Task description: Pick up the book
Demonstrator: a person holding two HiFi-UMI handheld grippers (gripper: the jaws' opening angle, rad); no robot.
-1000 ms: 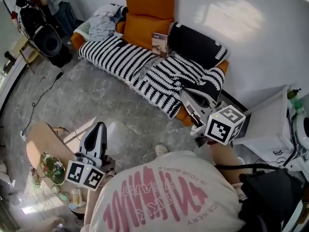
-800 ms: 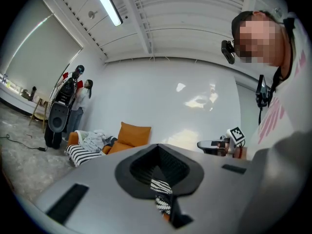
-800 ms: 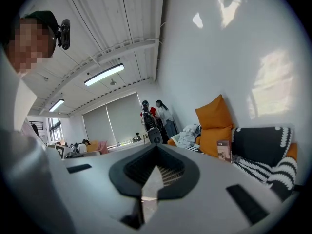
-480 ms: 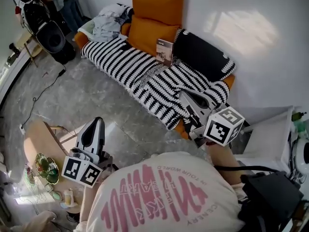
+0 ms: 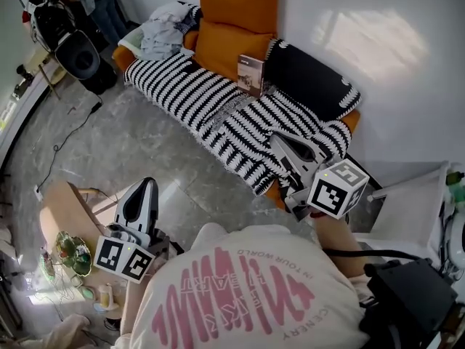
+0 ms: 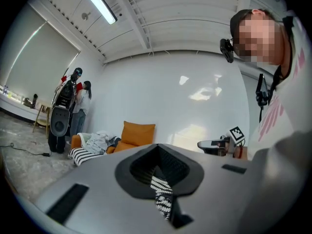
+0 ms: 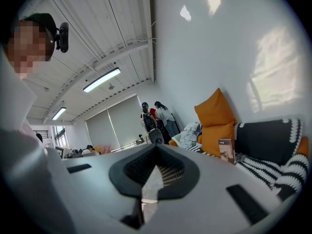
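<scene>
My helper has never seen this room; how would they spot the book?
Look at the sofa along the white wall, covered by a black-and-white striped throw. The book stands upright on it, between the lower orange cushion and the black cushion: the only small stiff thing among soft ones.

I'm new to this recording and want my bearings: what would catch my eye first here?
A sofa under a black-and-white striped throw runs along the white wall, with two orange cushions at its back. A small book stands upright beside the lower cushion. Nearer the camera, the left gripper and right gripper, both shut and empty, are well short of the book.
</scene>
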